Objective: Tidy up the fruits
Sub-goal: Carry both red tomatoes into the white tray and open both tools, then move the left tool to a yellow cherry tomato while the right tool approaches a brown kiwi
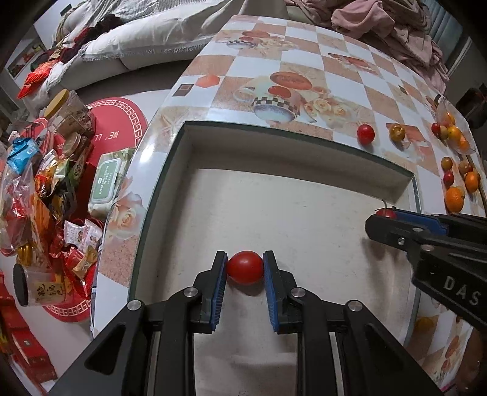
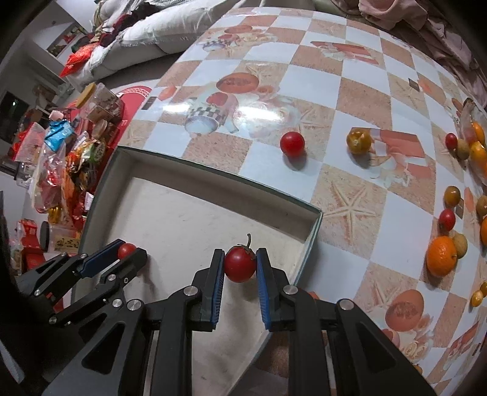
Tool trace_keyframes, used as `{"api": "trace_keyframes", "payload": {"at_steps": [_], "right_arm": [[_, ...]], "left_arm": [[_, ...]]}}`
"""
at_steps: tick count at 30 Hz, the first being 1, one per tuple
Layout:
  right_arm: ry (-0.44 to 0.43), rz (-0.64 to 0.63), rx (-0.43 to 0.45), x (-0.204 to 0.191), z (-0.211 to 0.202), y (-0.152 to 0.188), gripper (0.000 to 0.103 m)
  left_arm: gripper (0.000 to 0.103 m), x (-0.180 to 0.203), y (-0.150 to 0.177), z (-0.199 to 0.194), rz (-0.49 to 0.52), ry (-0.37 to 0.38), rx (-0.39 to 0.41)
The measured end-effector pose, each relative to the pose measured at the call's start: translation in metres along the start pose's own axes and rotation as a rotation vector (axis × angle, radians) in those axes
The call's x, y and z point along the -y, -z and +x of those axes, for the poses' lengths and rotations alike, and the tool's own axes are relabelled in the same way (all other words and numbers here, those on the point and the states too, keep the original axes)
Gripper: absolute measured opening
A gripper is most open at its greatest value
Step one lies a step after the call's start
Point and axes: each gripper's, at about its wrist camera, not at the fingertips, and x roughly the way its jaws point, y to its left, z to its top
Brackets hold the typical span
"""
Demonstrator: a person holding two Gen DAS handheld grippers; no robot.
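A shallow white box (image 1: 274,134) (image 2: 170,161) lies on the checked table. My left gripper (image 1: 245,268) (image 2: 129,251) is shut on a red cherry tomato (image 1: 245,267) (image 2: 125,249) just above the box floor. My right gripper (image 2: 239,264) (image 1: 385,214) is shut on a second red tomato with a stem (image 2: 239,264) (image 1: 386,212), over the box's right part. Loose on the table beyond the box sit a red tomato (image 1: 365,133) (image 2: 292,143) and a yellow-brown fruit (image 1: 397,132) (image 2: 359,140). More tomatoes and oranges (image 1: 455,198) (image 2: 441,256) lie at the right.
A clear bag of fruit (image 1: 453,131) (image 2: 474,143) lies at the table's far right. Snack packets and jars (image 1: 51,182) (image 2: 70,158) crowd the floor at the left, beside a red mat (image 1: 121,115). A sofa with cushions (image 1: 146,39) and pink cloth (image 1: 380,21) stand behind the table.
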Motion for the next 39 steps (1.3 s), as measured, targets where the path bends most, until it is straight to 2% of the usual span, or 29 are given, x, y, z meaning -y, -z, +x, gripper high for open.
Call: {"api": "trace_keyframes", "payload": {"at_steps": [4,5,6,7,8,10,13,15,17,21,22,34,39], "right_arm": [[0.020,-0.007,-0.020,-0.001,0.009,0.000,0.023],[0.023,-0.011,-0.017,-0.002,0.009,0.000,0.023],[0.026,-0.020,-0.017,-0.003,0.010,0.000,0.023],[0.033,-0.032,-0.020,-0.005,0.011,0.000,0.024],[0.039,-0.040,-0.017,-0.007,0.011,0.000,0.024],[0.034,-0.042,-0.017,-0.007,0.011,-0.001,0.025],[0.023,-0.034,-0.021,-0.005,0.011,-0.003,0.026],[0.018,-0.026,-0.015,-0.004,0.009,-0.004,0.040],[-0.009,-0.018,0.002,-0.004,0.003,-0.004,0.062],[0.001,-0.041,0.036,-0.010,-0.012,-0.003,0.074],[0.001,-0.040,0.039,-0.011,-0.014,-0.002,0.080],[0.018,-0.004,0.083,0.003,-0.046,0.006,0.084],[0.028,0.037,0.094,0.022,-0.053,0.014,0.090]], "left_arm": [[0.026,0.002,0.000,0.001,0.018,-0.009,0.003],[0.035,0.001,0.000,0.001,0.023,-0.019,0.005],[0.063,0.001,0.000,0.001,0.024,-0.024,0.006],[0.076,0.000,0.000,0.001,0.021,-0.023,0.006],[0.079,-0.001,0.001,-0.002,0.014,-0.028,0.028],[0.079,-0.001,0.001,-0.005,0.024,-0.036,0.041],[0.079,0.000,0.001,-0.002,0.028,-0.038,0.017],[0.079,0.000,0.001,-0.001,0.023,-0.040,0.013],[0.079,0.000,0.002,-0.002,0.019,-0.039,0.008],[0.079,0.003,0.002,-0.006,0.024,-0.043,0.004],[0.079,0.004,0.003,-0.008,0.024,-0.044,0.005],[0.080,0.017,0.003,-0.027,0.030,-0.045,0.010],[0.080,0.032,0.004,-0.032,0.051,-0.048,0.016]]}}
